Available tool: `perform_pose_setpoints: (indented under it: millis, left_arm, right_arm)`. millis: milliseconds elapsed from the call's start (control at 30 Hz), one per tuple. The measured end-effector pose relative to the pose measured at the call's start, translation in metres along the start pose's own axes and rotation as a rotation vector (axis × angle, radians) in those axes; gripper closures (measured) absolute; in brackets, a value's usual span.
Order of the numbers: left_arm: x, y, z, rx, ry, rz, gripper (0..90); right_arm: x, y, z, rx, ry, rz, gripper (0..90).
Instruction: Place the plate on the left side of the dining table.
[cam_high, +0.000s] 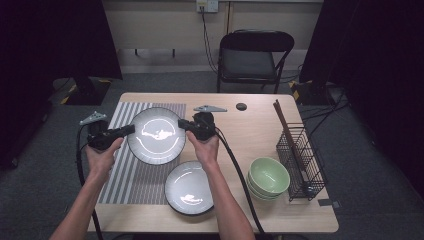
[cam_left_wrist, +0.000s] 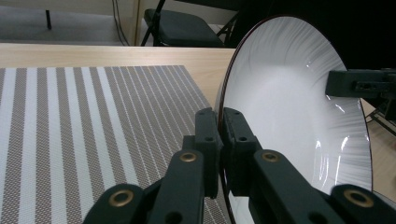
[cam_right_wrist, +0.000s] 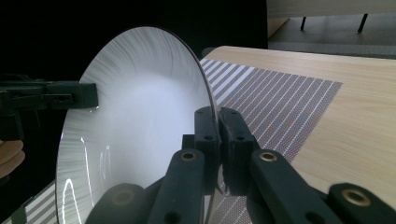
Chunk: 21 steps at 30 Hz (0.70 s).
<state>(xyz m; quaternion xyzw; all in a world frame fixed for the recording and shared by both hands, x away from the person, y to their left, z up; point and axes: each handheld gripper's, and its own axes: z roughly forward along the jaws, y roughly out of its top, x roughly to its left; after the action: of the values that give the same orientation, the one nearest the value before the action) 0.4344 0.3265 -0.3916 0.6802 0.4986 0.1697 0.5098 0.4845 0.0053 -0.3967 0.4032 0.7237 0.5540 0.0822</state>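
Both grippers, left (cam_high: 129, 130) and right (cam_high: 183, 124), pinch opposite rims of a plate (cam_high: 154, 135), likely sharing its weight to keep it level above the striped mat (cam_high: 125, 175).

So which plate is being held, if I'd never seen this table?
Start at the striped placemat on the wooden table's left half. The larger plate sits above it, pinched at opposite rims by the left gripper and right gripper. The smaller plate nearer the person lies untouched.
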Motion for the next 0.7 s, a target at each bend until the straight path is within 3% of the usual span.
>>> perform_pose_setpoints:
  millis: [300, 700]
  left_arm:
    - [0.014, 0.002, -0.005, -0.011, 0.008, -0.031, 86.4]
    - [0.032, 0.003, -0.003, 0.003, 0.047, -0.035, 86.2]
  right_arm:
    - [0.003, 0.007, 0.017, 0.014, 0.02, -0.012, 86.1]
    - [0.003, 0.014, 0.041, 0.032, 0.025, -0.033, 86.1]
